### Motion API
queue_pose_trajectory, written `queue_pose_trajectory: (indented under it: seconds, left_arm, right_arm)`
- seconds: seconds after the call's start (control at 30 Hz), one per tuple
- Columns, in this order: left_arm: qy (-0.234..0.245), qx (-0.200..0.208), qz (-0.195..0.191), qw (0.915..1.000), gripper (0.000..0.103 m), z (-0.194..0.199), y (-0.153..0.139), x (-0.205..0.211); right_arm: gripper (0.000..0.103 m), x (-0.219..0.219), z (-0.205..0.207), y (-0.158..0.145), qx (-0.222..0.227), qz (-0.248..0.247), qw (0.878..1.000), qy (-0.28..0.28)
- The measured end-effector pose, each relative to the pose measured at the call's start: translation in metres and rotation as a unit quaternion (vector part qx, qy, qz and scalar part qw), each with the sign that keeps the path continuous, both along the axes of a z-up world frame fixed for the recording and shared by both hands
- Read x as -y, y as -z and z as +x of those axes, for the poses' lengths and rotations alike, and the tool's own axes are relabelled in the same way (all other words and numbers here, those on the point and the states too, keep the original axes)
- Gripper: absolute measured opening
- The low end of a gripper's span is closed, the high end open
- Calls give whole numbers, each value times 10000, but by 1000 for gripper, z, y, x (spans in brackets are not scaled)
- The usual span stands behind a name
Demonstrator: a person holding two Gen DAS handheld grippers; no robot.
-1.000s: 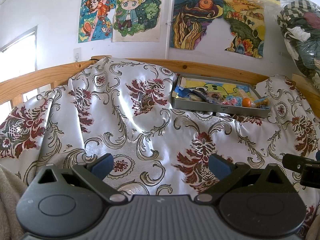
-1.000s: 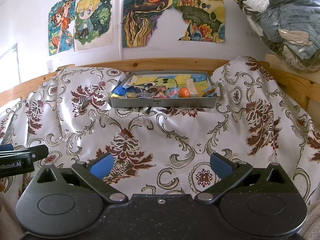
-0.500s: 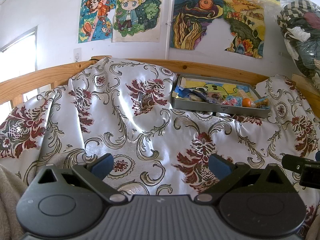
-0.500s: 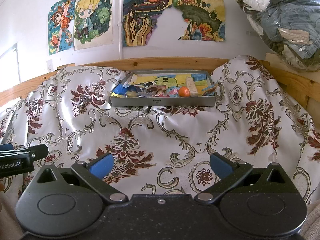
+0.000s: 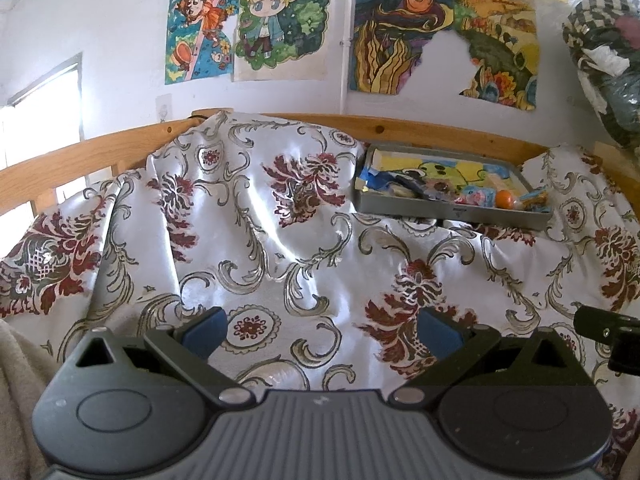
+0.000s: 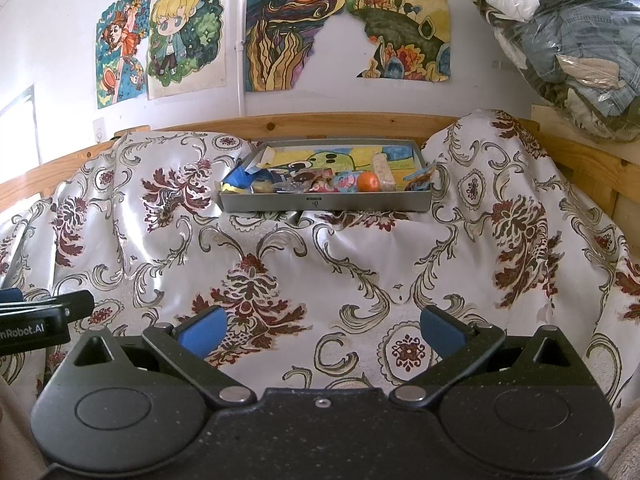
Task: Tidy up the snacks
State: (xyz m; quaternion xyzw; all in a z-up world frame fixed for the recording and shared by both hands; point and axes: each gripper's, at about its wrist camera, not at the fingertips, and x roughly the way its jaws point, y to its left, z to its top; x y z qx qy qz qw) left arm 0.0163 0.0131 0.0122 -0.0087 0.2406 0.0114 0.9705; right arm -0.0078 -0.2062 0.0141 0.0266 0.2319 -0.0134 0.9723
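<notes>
Both grippers idle, snack tray far back on bed

White wall (image 6: 472, 96) with coloured drawings (image 6: 186, 36) behind a wooden bed rail (image 6: 352, 122). Floral satin cloth (image 6: 280, 248) covers the bed. Grey metal tray (image 6: 326, 203) sits on the cloth at the back, just in front of the rail, well apart from both grippers. Snacks (image 6: 344, 181) lie jumbled inside: wrapped candies, a blue wrapper (image 6: 237, 179), a small orange (image 6: 368, 182), a pale bar (image 6: 382, 170). Left gripper (image 5: 322, 328) spread wide, nothing between blue pads (image 5: 202, 330), low over the cloth. Right gripper (image 6: 320, 326) also wide, empty, facing the tray. Clear bag of folded clothes (image 6: 568, 40) upper right.
</notes>
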Motion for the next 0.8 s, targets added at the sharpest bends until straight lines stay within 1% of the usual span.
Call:
queue_pose_trajectory:
  seconds: [0.33, 0.8]
  left_arm:
    - [115, 6, 12, 9999, 103, -2, 0, 3]
    - [113, 11, 17, 9999, 103, -3, -1, 4]
  right_arm:
    - [102, 0, 0, 0, -6, 1, 10000, 0]
    - [102, 0, 1, -1, -15, 0, 10000, 1]
